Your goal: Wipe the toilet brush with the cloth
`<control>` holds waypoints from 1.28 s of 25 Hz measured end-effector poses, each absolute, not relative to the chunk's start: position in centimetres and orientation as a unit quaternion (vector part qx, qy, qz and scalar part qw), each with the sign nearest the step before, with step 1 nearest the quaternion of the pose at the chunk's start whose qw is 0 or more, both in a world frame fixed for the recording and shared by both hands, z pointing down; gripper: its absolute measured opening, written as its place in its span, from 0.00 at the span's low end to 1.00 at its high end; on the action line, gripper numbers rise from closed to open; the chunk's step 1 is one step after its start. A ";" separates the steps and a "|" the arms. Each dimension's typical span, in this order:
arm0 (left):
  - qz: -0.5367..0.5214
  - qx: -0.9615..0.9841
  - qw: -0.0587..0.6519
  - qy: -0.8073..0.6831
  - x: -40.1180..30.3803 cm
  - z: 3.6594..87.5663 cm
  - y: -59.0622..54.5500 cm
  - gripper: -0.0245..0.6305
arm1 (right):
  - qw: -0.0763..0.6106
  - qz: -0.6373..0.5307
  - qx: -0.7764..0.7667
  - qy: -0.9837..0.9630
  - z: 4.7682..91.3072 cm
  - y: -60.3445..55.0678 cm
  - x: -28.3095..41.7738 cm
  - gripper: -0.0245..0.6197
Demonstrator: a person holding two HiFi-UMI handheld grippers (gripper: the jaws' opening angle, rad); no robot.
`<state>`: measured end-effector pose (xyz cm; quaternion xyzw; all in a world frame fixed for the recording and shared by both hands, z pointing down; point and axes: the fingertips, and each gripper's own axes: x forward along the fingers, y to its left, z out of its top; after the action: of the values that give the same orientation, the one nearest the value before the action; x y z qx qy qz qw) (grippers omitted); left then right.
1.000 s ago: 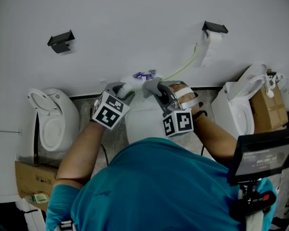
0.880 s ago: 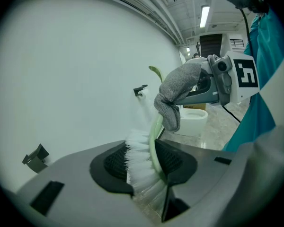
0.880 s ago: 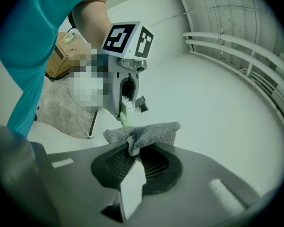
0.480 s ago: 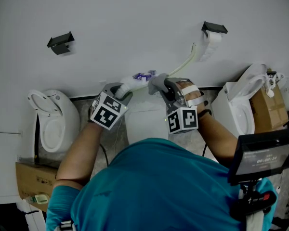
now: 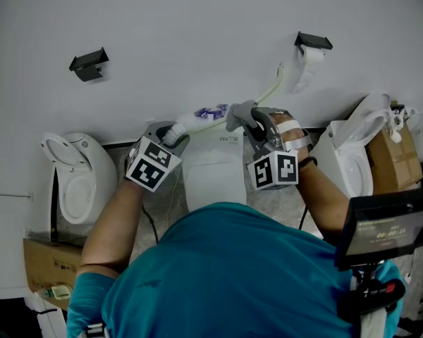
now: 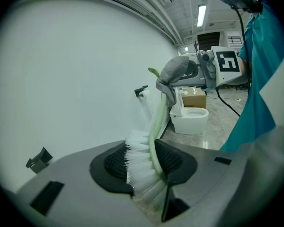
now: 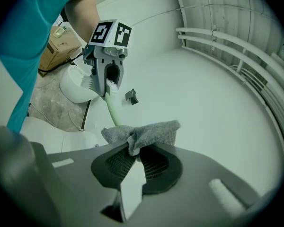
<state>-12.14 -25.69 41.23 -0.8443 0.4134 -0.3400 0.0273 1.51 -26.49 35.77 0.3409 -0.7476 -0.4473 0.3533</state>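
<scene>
The toilet brush has white bristles (image 6: 141,167) and a long pale green handle (image 5: 264,98). My left gripper (image 5: 173,132) is shut on the bristle end (image 5: 190,122), whose bristles and stem sit between its pads (image 6: 114,162). The handle (image 6: 157,115) runs away from those jaws toward the wall. A grey cloth (image 5: 238,114) is folded over the handle partway along, and my right gripper (image 5: 245,118) is shut on it. In the right gripper view the cloth (image 7: 144,132) bunches between the pads, with the handle (image 7: 112,110) leading to the left gripper (image 7: 109,82).
A white toilet (image 5: 215,171) stands just below the grippers, another (image 5: 77,178) at the left and a third (image 5: 349,157) at the right. Cardboard boxes (image 5: 389,162) (image 5: 48,260) sit on the floor. Black wall brackets (image 5: 89,60) (image 5: 314,41) and a paper roll (image 5: 311,56) hang on the wall.
My right gripper has slid the cloth to the right along the handle, away from the bristle end. The left gripper has shifted only slightly left and keeps its hold.
</scene>
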 end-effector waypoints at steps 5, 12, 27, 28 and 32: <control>-0.333 -0.847 0.044 0.412 -12.6 41.0 -25.7 0.28 | 0.351 -0.450 0.348 -0.744 35.1 -26.8 2.2 0.09; -0.325 -0.852 0.058 0.407 -13.3 40.9 -25.7 0.28 | 0.340 -0.443 0.361 -0.747 33.9 -27.2 3.2 0.09; -0.303 -0.865 0.092 0.389 -13.6 40.3 -25.2 0.28 | 0.330 -0.449 0.373 -0.742 31.4 -27.8 6.5 0.09; -0.303 -0.865 0.094 0.388 -13.6 40.3 -25.2 0.28 | 0.331 -0.449 0.375 -0.740 31.3 -27.8 6.7 0.09; -0.300 -0.866 0.104 0.385 -13.6 40.1 -25.0 0.28 | 0.334 -0.452 0.380 -0.735 30.7 -28.0 7.7 0.09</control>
<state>-13.64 -25.00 40.10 -0.8663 0.3854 -0.3004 0.1036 7.65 -28.02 30.72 0.3796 -0.7348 -0.4524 0.3336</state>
